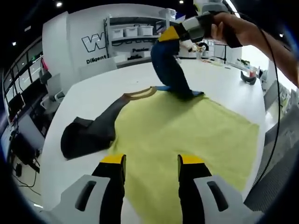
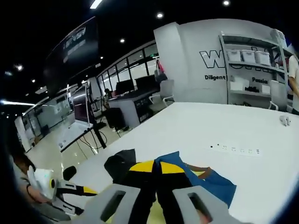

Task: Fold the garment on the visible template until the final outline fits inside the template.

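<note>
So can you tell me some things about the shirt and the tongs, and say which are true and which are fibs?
1. The shirt is mostly yellow. True.
2. The right tongs are lifting a blue sleeve off the table. True.
3. The left tongs are squeezing the shirt's bottom edge. False: their jaws stand apart above the yellow cloth, holding nothing.
4. The dark sleeve is folded over the shirt's middle. False: it lies spread out to the side on the white table.
5. The table is brown wood. False: it is white.
6. The collar has a tan rim. True.
</note>
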Tool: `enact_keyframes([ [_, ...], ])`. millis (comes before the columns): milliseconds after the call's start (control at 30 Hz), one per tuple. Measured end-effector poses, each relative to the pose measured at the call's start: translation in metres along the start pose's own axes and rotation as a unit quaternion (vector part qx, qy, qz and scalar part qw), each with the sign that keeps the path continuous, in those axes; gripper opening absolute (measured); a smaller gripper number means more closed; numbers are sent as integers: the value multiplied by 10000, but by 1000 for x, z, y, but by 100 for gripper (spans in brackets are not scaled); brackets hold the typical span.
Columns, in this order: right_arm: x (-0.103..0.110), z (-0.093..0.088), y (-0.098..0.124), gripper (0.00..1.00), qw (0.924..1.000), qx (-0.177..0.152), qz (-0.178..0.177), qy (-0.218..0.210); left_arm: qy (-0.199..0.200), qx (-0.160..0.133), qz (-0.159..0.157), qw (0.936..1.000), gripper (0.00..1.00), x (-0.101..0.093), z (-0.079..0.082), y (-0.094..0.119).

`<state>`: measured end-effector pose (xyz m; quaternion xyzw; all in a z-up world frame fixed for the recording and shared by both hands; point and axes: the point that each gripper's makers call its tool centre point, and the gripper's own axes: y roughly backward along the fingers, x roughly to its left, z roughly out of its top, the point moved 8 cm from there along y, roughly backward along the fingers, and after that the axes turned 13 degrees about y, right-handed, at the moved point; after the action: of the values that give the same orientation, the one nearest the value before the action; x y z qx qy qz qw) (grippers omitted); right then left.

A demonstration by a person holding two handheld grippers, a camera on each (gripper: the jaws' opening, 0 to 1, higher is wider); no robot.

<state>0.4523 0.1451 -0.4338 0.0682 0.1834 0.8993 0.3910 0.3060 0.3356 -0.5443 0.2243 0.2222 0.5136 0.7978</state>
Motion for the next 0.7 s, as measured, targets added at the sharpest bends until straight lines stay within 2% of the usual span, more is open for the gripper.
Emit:
enact_keyframes([
  [300,20,-20,-35,0,9985,393,327,196,3,76,-27,10000,39,-1,-3,-2],
  [500,28,-39,-54,0,9967,703,403,-16,4,122,-55,9999,39,-2,-4,-3],
  [567,31,-43,-61,0,9956,759,539,-89,4,131,-57,9999,39,-2,-4,-3],
  [700,43,-52,-70,0,9927,974,706,1,15,151,-50,9999,38,-2,-5,-3],
])
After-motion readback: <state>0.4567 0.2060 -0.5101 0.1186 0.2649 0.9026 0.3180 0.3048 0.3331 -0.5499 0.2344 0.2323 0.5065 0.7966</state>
